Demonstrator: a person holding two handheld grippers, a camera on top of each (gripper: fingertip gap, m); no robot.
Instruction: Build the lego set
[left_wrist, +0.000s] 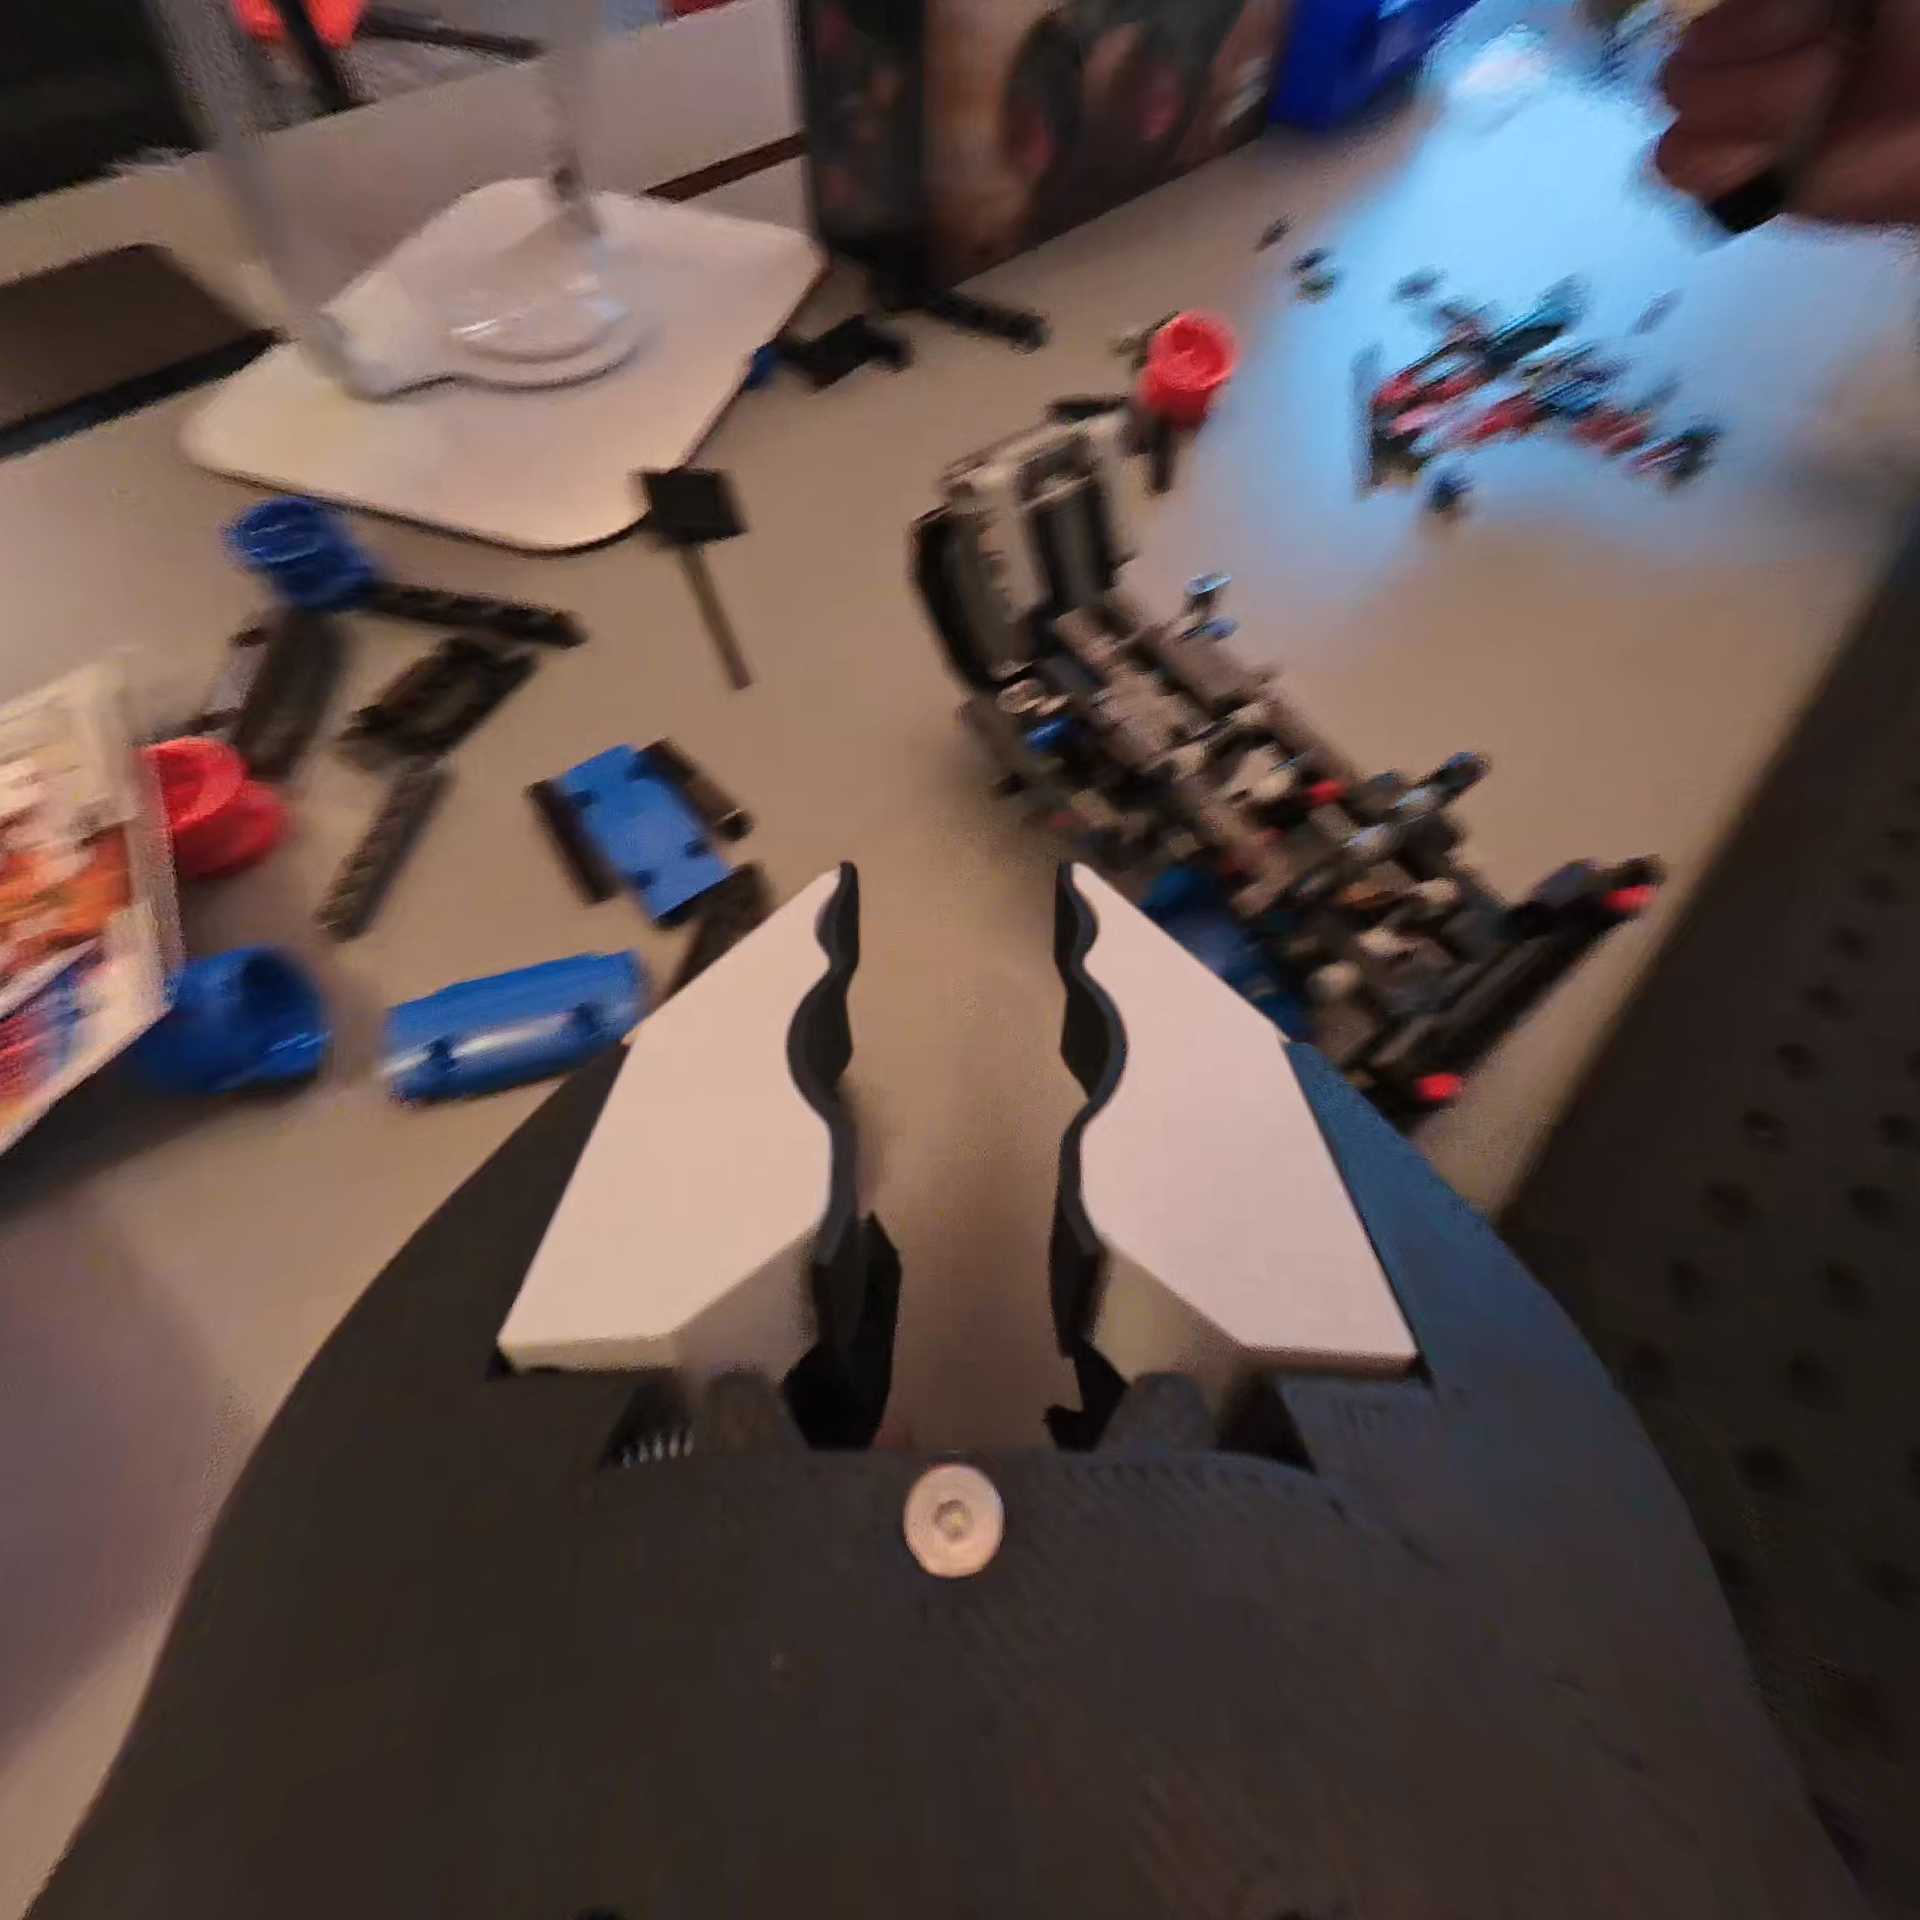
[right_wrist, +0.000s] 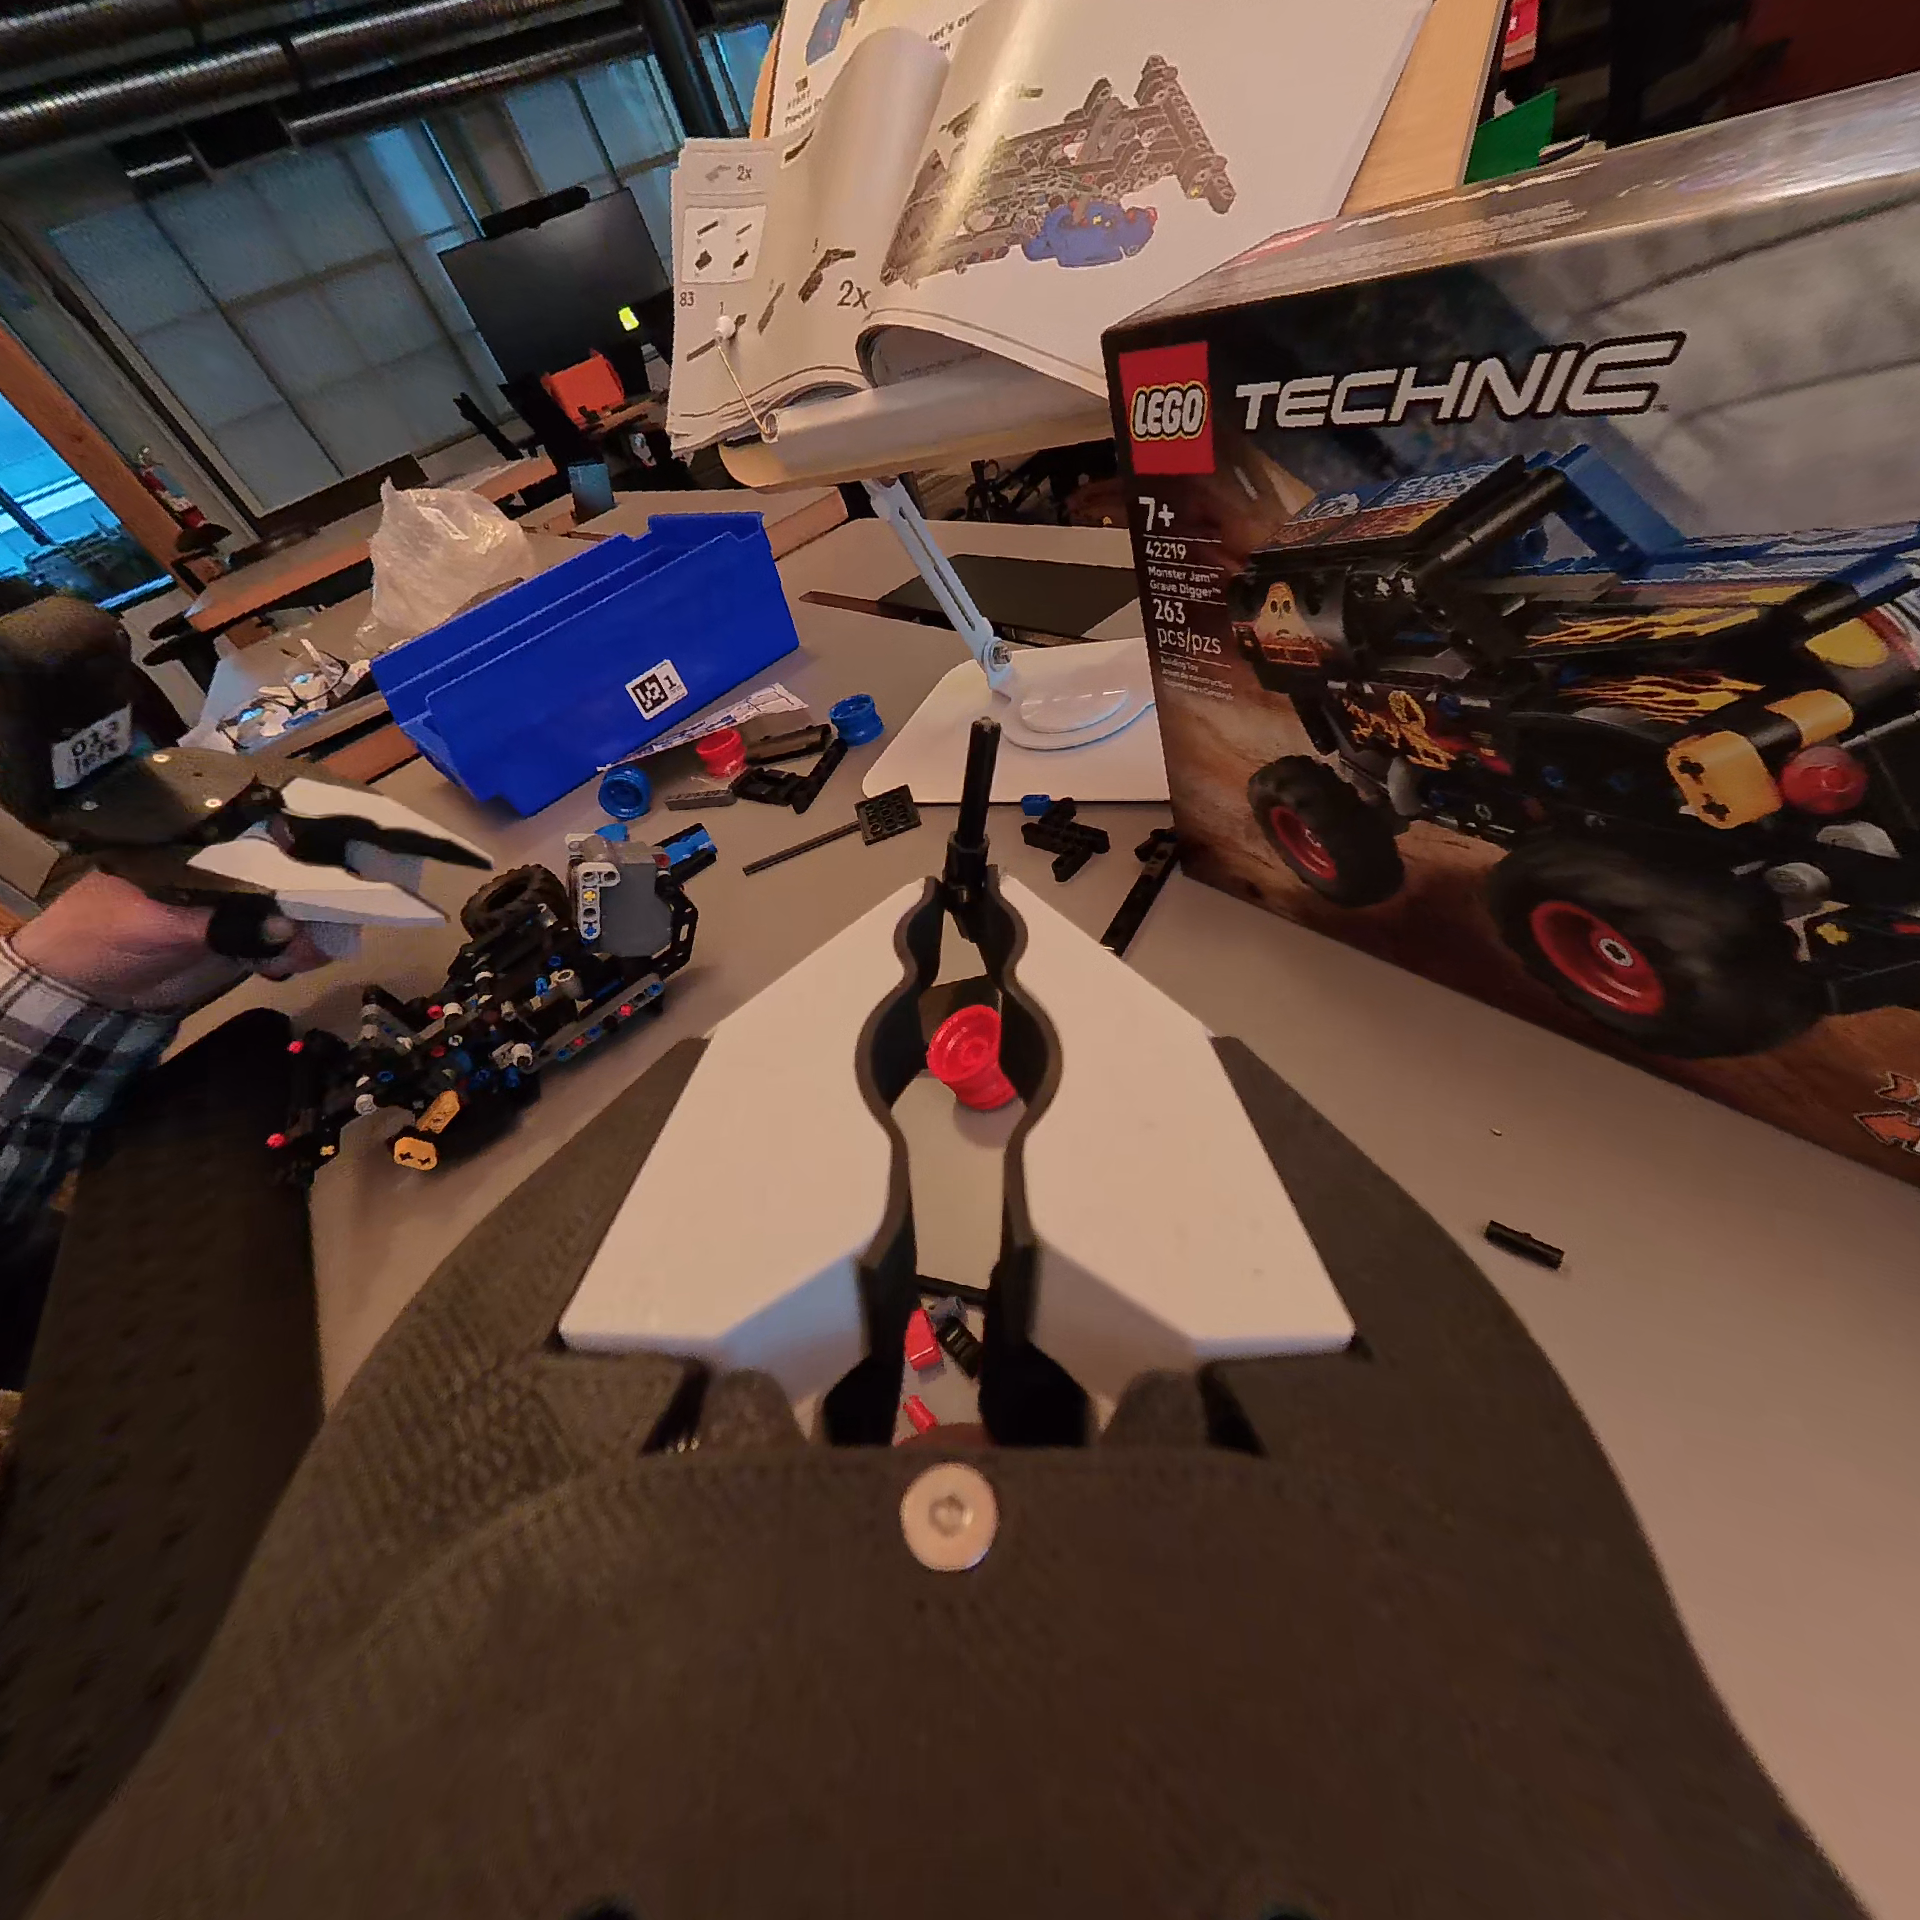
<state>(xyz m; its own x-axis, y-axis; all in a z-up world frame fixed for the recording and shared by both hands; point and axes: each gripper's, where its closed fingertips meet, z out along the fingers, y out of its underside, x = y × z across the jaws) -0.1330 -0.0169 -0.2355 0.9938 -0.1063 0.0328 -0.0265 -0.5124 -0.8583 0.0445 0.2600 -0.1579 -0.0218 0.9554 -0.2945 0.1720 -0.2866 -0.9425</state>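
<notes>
My left gripper (left_wrist: 958, 894) is open and empty, held above the grey table (left_wrist: 914, 644); this view is blurred. The part-built black Lego chassis (left_wrist: 1195, 748) lies just right of its tips. My right gripper (right_wrist: 961, 896) is shut on a black axle piece (right_wrist: 977, 779) that sticks up past the fingertips. A red wheel hub (right_wrist: 971, 1055) lies on the table below, seen through the gap between the fingers. The chassis (right_wrist: 520, 997) lies to the left in the right wrist view, with the left gripper (right_wrist: 416, 878) above its left end.
Blue panels (left_wrist: 644, 821), blue hubs (left_wrist: 239, 1018), red hubs (left_wrist: 208, 800) and black beams (left_wrist: 436, 686) lie scattered. A set box (right_wrist: 1558, 675) stands on the right. A blue bin (right_wrist: 592, 665), a booklet on a white stand (right_wrist: 987, 208) and a loose black pin (right_wrist: 1522, 1244) are nearby. My hands' fingertips stand some 35 cm from each other.
</notes>
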